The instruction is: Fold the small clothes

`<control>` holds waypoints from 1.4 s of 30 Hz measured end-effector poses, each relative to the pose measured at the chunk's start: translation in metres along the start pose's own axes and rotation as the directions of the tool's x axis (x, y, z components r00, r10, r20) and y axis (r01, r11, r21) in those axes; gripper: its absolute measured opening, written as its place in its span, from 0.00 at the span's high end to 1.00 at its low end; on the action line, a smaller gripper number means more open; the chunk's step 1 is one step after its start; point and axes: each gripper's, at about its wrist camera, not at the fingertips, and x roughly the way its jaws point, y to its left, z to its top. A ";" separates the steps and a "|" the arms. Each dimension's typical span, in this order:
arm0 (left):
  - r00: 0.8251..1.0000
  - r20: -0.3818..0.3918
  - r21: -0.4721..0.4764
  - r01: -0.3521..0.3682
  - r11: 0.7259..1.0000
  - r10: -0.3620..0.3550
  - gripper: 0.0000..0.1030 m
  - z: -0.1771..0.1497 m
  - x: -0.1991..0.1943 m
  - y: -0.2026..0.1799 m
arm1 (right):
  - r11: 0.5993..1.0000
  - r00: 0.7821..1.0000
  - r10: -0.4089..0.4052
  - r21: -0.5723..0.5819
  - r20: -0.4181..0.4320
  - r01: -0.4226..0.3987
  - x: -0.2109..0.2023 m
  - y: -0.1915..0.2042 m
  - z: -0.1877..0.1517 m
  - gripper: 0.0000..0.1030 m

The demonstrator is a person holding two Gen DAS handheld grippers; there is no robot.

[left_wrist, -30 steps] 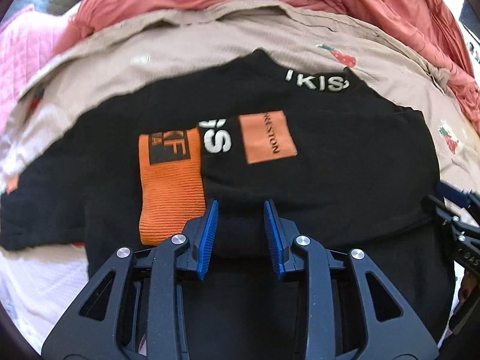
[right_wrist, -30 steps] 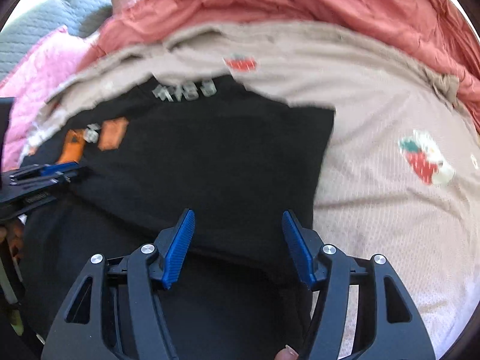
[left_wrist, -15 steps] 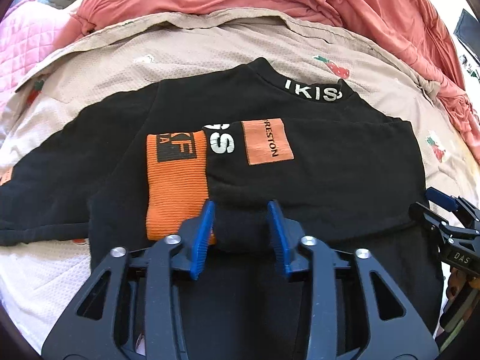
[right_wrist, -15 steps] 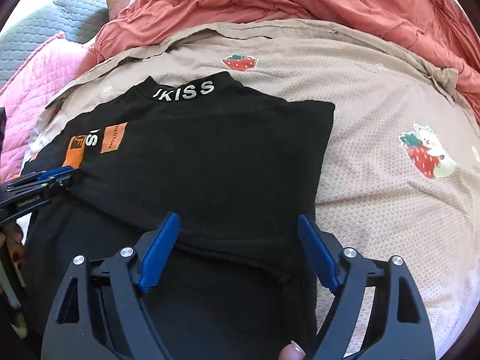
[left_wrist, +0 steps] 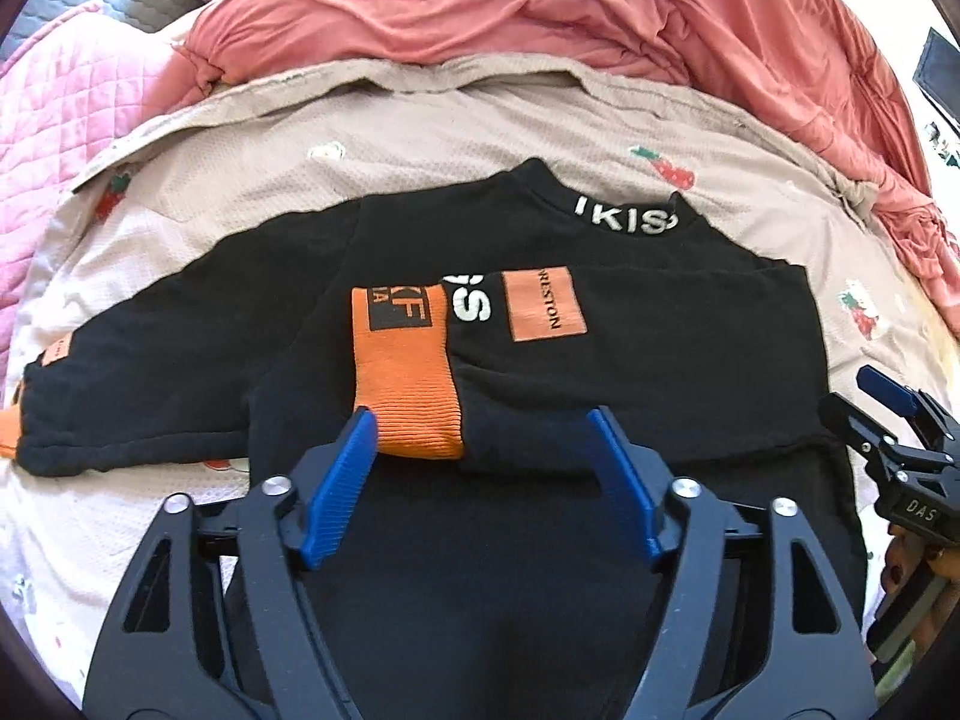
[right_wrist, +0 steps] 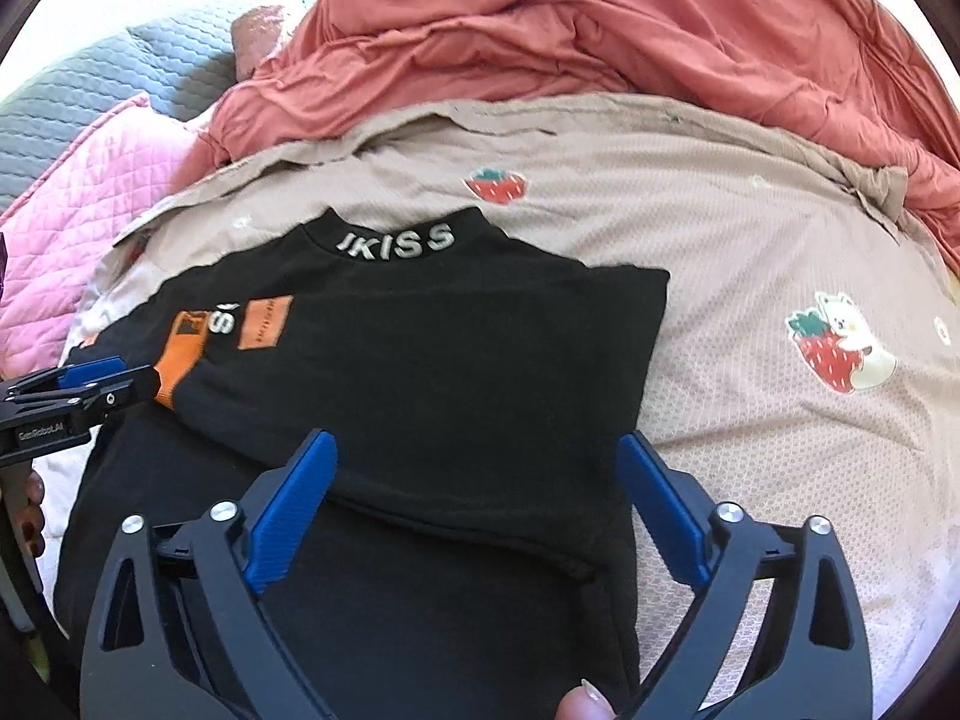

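A black sweater (left_wrist: pixel 630 360) (right_wrist: pixel 432 372) with white neck lettering lies flat on the beige strawberry-print sheet (left_wrist: pixel 450 138) (right_wrist: pixel 780 252). One sleeve is folded across the chest, its orange cuff (left_wrist: pixel 408 384) (right_wrist: pixel 177 366) ending near the middle; the other sleeve stretches out to the left. My left gripper (left_wrist: pixel 483 426) hovers just above the cuff end, its jaws opening, nothing pressed between the pads. My right gripper (right_wrist: pixel 477 450) hangs over the folded sleeve's edge near the sweater's right side, jaws opening wide, holding nothing. Each gripper shows at the other view's edge.
A rumpled salmon-red blanket (left_wrist: pixel 570 18) (right_wrist: pixel 630 30) is heaped along the far side. A pink quilted cover (left_wrist: pixel 60 96) (right_wrist: pixel 90 192) and a grey quilted pillow (right_wrist: pixel 90 90) lie at the far left. A fingertip (right_wrist: pixel 579 702) shows at the bottom edge.
Both grippers' jaws have spread wide and let go of the folded sleeve. Both have lifted a little away from the sweater, which now lies still.
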 end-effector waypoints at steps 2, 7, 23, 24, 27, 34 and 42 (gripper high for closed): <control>1.000 0.014 0.004 0.000 1.000 0.000 0.27 0.000 -0.008 -0.001 | 1.000 1.000 0.002 -0.014 0.022 -0.002 -0.005 0.004 0.001 0.07; 0.999 0.043 -0.005 0.004 1.000 -0.004 0.12 -0.002 -0.024 0.001 | 0.999 0.996 0.020 -0.050 0.084 -0.016 -0.018 0.016 0.004 0.05; 0.996 0.086 -0.039 -0.025 0.999 0.029 0.09 -0.020 -0.049 0.039 | 0.983 0.984 0.039 -0.182 0.177 -0.007 -0.051 0.064 -0.004 0.04; 0.996 0.089 -0.041 -0.026 0.999 0.030 0.09 -0.021 -0.050 0.041 | 0.981 0.984 0.038 -0.192 0.172 -0.004 -0.051 0.067 -0.006 0.04; 0.994 0.097 -0.046 -0.035 0.998 0.039 0.09 -0.026 -0.053 0.050 | 0.977 0.985 0.027 -0.214 0.168 0.010 -0.052 0.080 -0.012 0.04; 0.993 0.103 -0.090 -0.039 0.995 0.048 0.09 -0.040 -0.061 0.079 | 0.974 0.987 0.053 -0.227 0.150 -0.018 -0.053 0.112 -0.017 0.04; 0.993 0.105 -0.146 -0.037 0.989 0.052 0.09 -0.053 -0.070 0.114 | 0.965 0.987 0.091 -0.257 0.129 -0.056 -0.051 0.155 -0.022 0.04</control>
